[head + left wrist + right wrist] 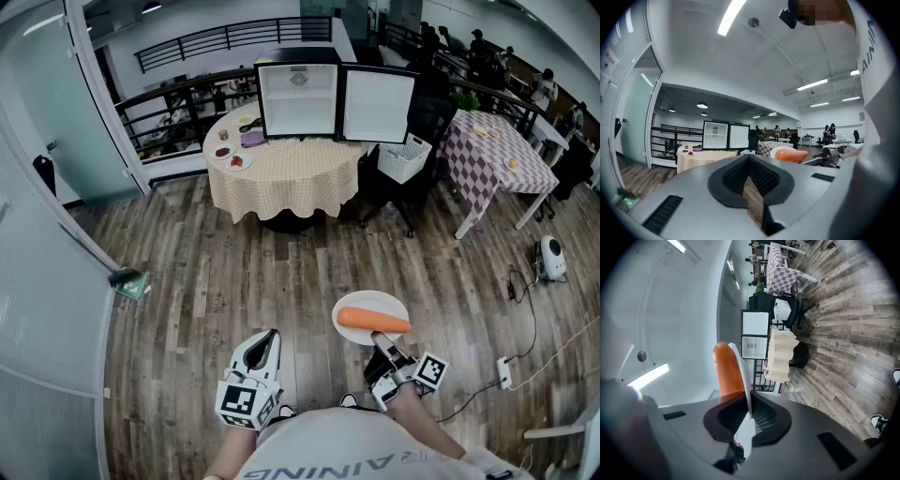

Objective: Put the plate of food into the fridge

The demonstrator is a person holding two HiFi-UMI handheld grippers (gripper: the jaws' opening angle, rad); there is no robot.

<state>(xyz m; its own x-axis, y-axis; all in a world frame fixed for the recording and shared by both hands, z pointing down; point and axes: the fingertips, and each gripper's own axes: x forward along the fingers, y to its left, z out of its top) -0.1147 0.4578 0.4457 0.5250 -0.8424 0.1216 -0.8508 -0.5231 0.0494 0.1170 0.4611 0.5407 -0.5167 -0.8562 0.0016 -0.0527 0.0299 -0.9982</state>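
Note:
A white plate [361, 307] carrying an orange carrot [373, 322] hangs over the wooden floor in front of me, with my right gripper [382, 351] shut on its near rim. In the right gripper view the plate rim [741, 376] stands edge-on between the jaws of the right gripper [749, 414], and the carrot [727, 372] lies against it. My left gripper [266, 345] is held low at the left, shut and empty; its own view shows the left gripper [749, 160] and the carrot [790, 154] to its right. The small fridge [298, 101] stands on a round table far ahead, its door [378, 106] swung open to the right.
The round table [281, 178] has a yellow checked cloth and small plates of food [231, 157] at its left. A white basket [405, 157] and dark chair sit right of it, then a purple checked table [497, 150]. A glass partition [47, 309] runs along the left. Cables and a power strip [503, 373] lie at the right.

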